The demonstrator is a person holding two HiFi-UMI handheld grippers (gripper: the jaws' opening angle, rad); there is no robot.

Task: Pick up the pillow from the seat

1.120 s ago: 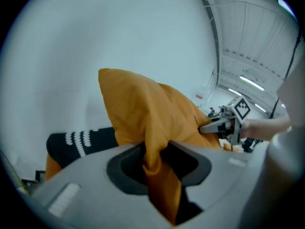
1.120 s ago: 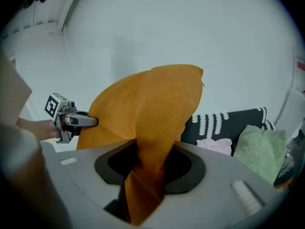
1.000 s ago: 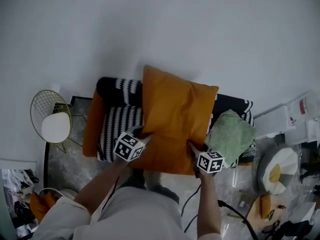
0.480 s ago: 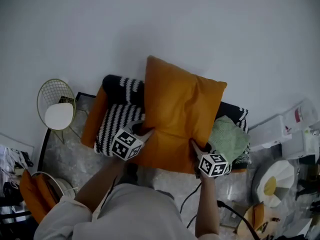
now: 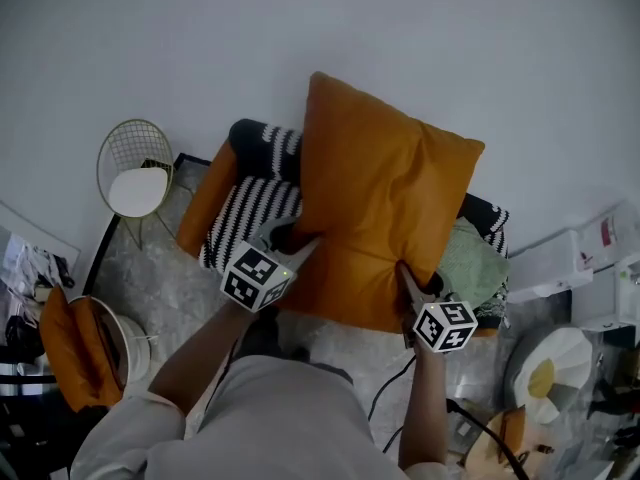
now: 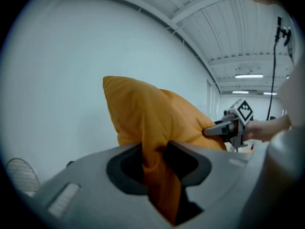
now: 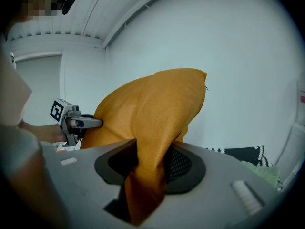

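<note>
A large orange pillow (image 5: 385, 203) hangs lifted above the seat (image 5: 250, 218), which wears a black-and-white striped cover. My left gripper (image 5: 298, 248) is shut on the pillow's lower left edge; in the left gripper view the orange fabric (image 6: 157, 175) is pinched between the jaws. My right gripper (image 5: 410, 286) is shut on the lower right edge, and the fabric (image 7: 147, 175) bunches between its jaws in the right gripper view. Each gripper shows in the other's view: the right gripper (image 6: 228, 125) and the left gripper (image 7: 78, 123).
A green knitted pillow (image 5: 475, 268) lies on the seat's right side. An orange cushion (image 5: 205, 203) leans on the seat's left side. A gold wire chair (image 5: 135, 173) stands at the left. A white lamp (image 5: 555, 363) and clutter sit at the lower right.
The pillow has risen higher off the seat with both grippers holding it. The head view has shifted, so the seat sits further right.
</note>
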